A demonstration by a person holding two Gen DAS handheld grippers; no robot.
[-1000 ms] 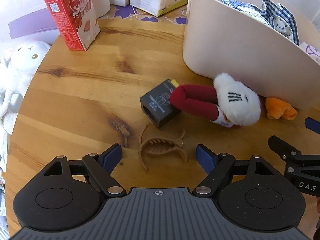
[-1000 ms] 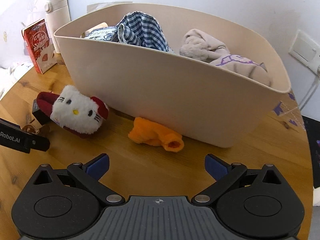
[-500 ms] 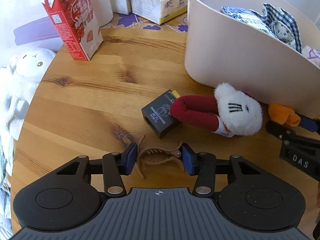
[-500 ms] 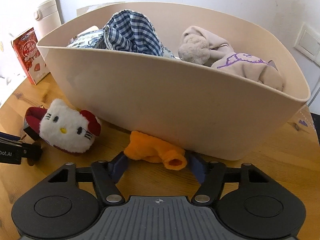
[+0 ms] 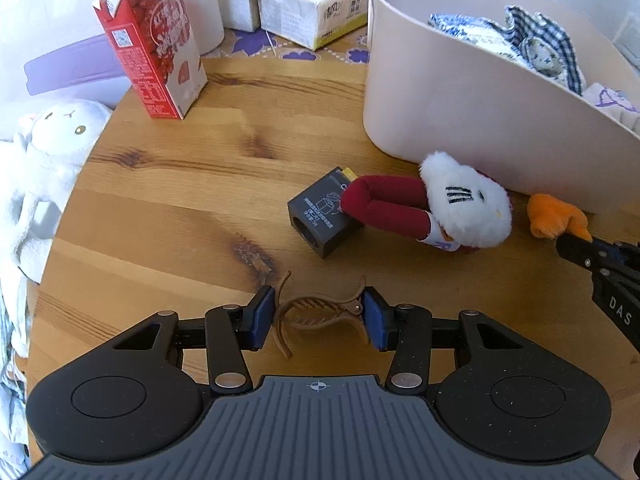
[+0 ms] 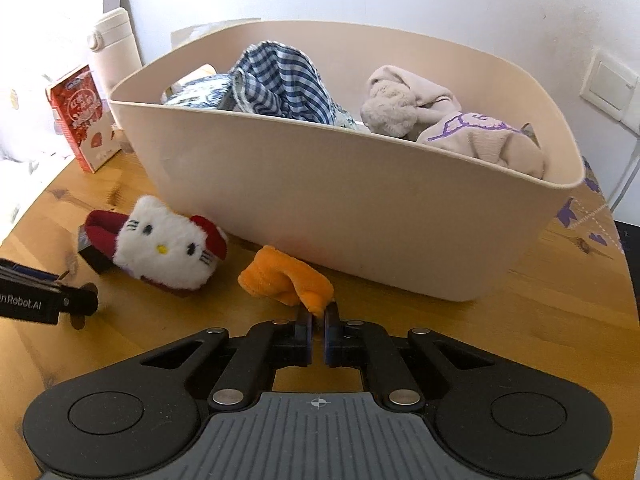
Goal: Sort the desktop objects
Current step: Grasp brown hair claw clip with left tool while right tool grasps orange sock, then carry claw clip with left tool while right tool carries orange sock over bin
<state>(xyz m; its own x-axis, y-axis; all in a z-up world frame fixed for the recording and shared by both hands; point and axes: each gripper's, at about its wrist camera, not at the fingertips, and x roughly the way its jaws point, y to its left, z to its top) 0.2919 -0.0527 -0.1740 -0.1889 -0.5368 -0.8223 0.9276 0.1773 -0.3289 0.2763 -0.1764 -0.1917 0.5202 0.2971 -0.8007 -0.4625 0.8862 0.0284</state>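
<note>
A brown hair claw clip (image 5: 320,321) lies on the round wooden table (image 5: 180,200), and my left gripper (image 5: 318,312) is shut on it, one blue pad against each end. An orange cloth piece (image 6: 280,276) lies in front of the beige basket (image 6: 360,220). My right gripper (image 6: 318,320) is shut on the near tip of that cloth. The basket holds checked and beige fabrics. A white cat plush slipper with red trim (image 6: 160,248) rests against a black box (image 5: 320,216) between the two grippers.
A red carton (image 5: 152,48) stands at the table's far left, with tissue packs (image 5: 312,12) behind it. A white plush toy (image 5: 52,140) lies off the table's left edge. A cream flask (image 6: 114,52) stands behind the basket, near the wall.
Both grippers went from wide open to closed. The left one closed on the hair clip; the right one came up to the orange cloth and pinched its tip.
</note>
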